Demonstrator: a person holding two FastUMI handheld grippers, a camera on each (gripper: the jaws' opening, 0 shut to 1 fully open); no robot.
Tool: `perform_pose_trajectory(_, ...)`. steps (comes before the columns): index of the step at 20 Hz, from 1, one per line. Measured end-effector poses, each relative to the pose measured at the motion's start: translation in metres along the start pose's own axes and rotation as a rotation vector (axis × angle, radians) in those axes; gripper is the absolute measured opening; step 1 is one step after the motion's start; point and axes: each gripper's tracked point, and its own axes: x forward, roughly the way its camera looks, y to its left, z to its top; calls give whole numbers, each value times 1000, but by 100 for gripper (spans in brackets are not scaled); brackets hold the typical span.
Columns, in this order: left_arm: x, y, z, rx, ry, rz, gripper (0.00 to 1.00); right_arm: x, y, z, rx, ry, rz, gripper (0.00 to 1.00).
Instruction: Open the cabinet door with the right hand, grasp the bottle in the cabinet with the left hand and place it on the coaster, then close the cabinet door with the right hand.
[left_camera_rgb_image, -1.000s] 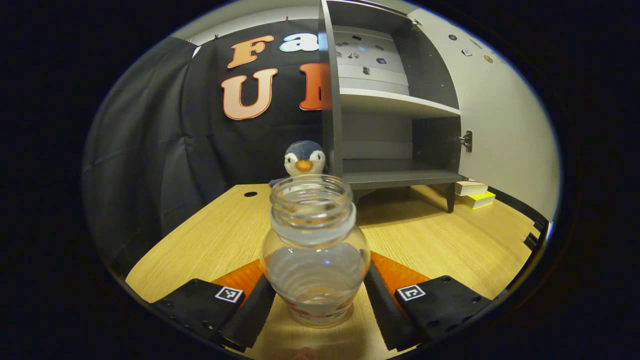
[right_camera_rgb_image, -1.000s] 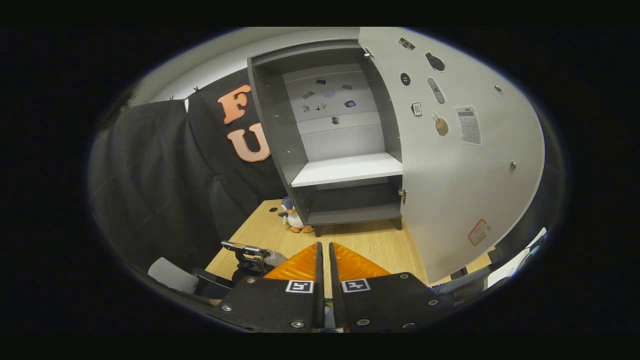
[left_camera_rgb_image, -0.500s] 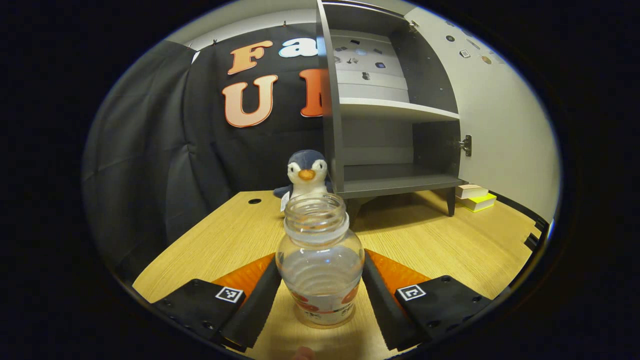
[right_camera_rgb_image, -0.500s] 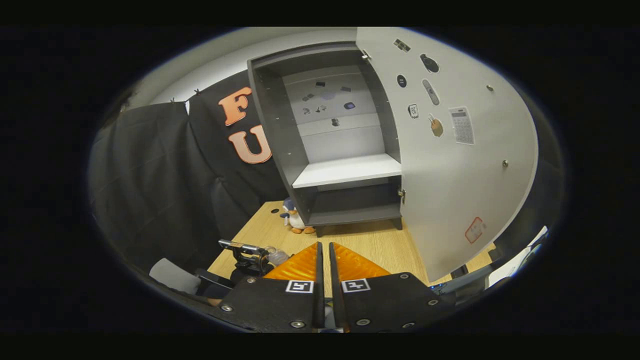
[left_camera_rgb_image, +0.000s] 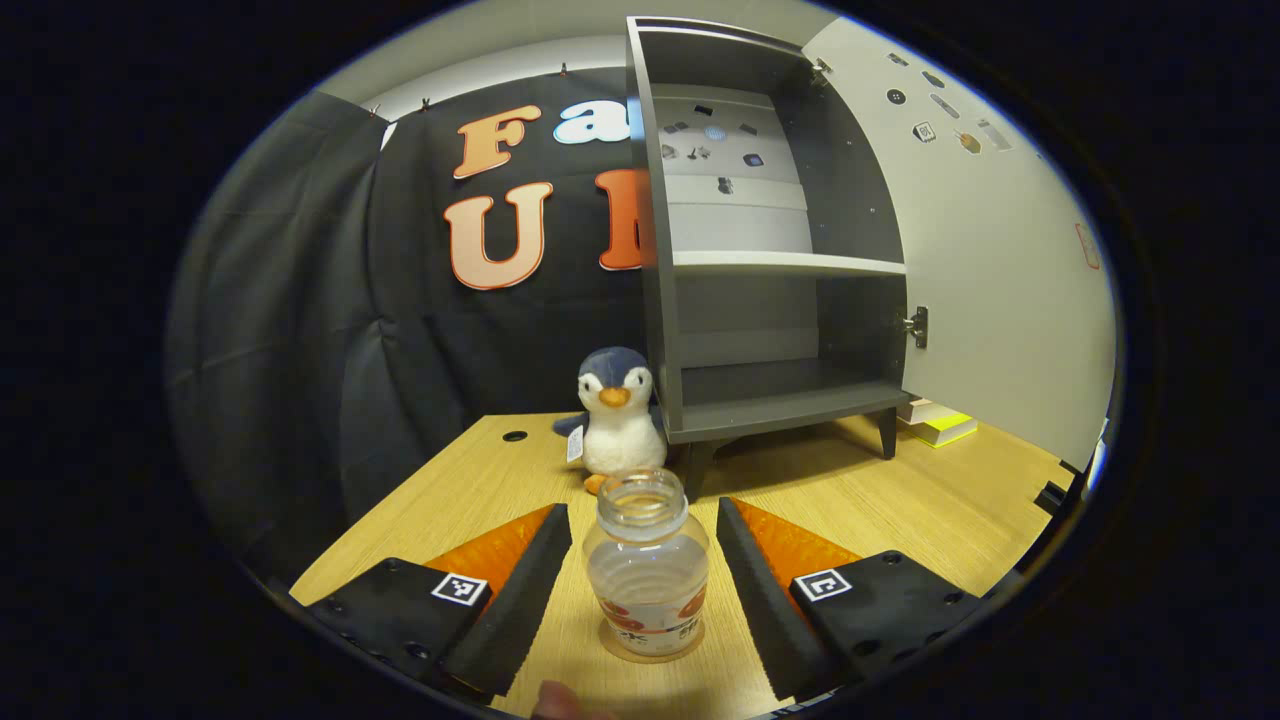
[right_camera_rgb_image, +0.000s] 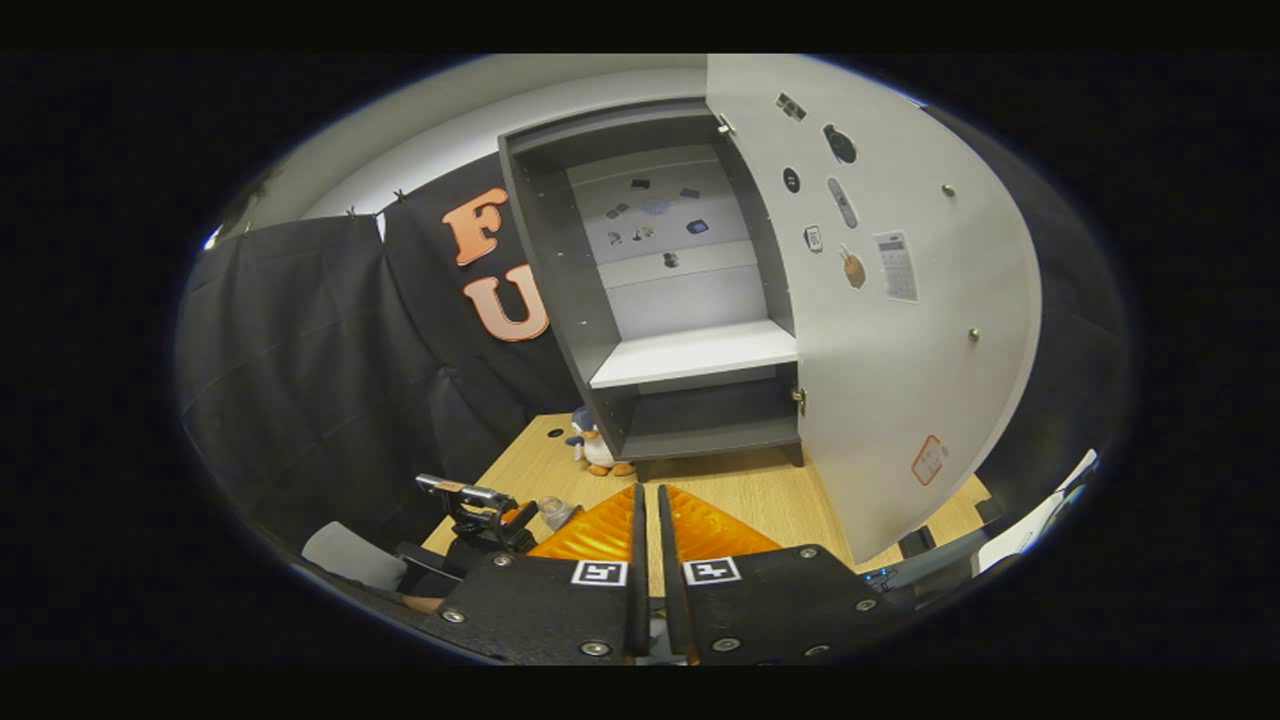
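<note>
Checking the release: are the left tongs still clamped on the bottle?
No, the left tongs stand open, with gaps beside the bottle.

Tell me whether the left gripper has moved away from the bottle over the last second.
Yes. The left gripper has opened and backed away from the bottle, which stands on the coaster; against the penguin toy behind it, the bottle looks smaller and lower.
</note>
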Motion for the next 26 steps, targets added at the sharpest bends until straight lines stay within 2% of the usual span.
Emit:
perform_pose_trajectory(1,-4,0,6,4,-6,2,96,-4,-1,2,4,-10,-1,17)
perform_pose_trajectory(2,-7,0,13,10,-15,4,95,-9,-3,5,8,-22,-3,6)
perform_pose_trajectory(6,-25,-4,45,16,-49,4,96,-33,-20,21,9,-85,-32,6)
perform_pose_trajectory(9,-38,-16,71,-22,-59,-40,96,-54,-44,40,-1,-149,-74,6)
perform_pose_trajectory(16,-54,-12,125,-111,-85,-54,95,-111,-108,87,-26,-276,-188,6)
perform_pose_trajectory(17,-54,-9,131,-113,-91,-46,96,-117,-117,93,-29,-289,-202,17)
perform_pose_trajectory(18,-54,-7,136,-104,-96,-40,96,-120,-123,96,-30,-298,-213,6)
perform_pose_trajectory(21,-55,1,145,-88,-107,-20,95,-124,-139,105,-46,-315,-229,3)
perform_pose_trajectory(22,-55,2,149,-90,-110,-16,95,-123,-147,106,-47,-316,-236,12)
perform_pose_trajectory(23,-56,5,151,-92,-111,-9,96,-121,-153,108,-44,-319,-236,15)
perform_pose_trajectory(24,-56,8,153,-94,-109,-4,95,-118,-158,111,-37,-321,-231,12)
perform_pose_trajectory(26,-57,12,156,-97,-104,7,95,-108,-172,110,-38,-314,-231,23)
